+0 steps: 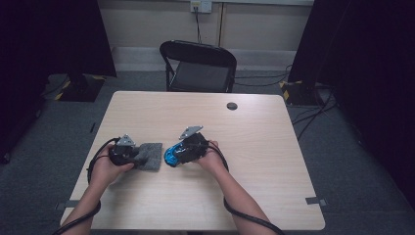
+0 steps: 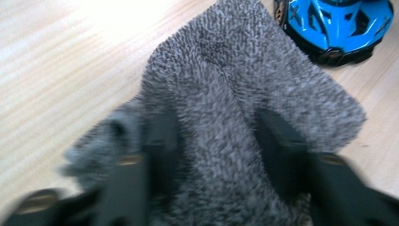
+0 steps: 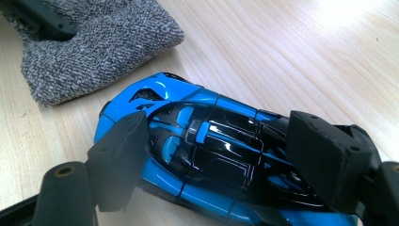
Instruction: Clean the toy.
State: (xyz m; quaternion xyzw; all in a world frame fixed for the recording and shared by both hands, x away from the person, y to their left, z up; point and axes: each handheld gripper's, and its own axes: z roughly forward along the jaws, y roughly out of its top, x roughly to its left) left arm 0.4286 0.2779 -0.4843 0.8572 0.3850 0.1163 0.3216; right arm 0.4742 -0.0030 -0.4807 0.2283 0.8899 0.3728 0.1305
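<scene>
Both grippers are at work on my table (image 1: 254,147), so I take them from the bigger thing held to the smaller. Left gripper (image 2: 214,136) first: its jaws are pressed into the grey cloth (image 2: 244,80), which bunches up between them and spreads out ahead of the tips, flat on the wood. I read that as a grip on the cloth, though the near edge is blurred. Just beyond the cloth's far corner, ahead and to the right of these jaws, sits the nose of the blue toy car (image 2: 336,26).

Right gripper (image 3: 216,155) straddles the blue toy car, one pad on each flank; the pads look snug against the body, so I judge the car is clamped and steadied on the table. Cloth lies past its front end, near but apart.

Step in hand, as I judge it: cloth picked up, car held ready for wiping. Next I must carry the cloth across onto the car's body while the right grip stays firm.
</scene>
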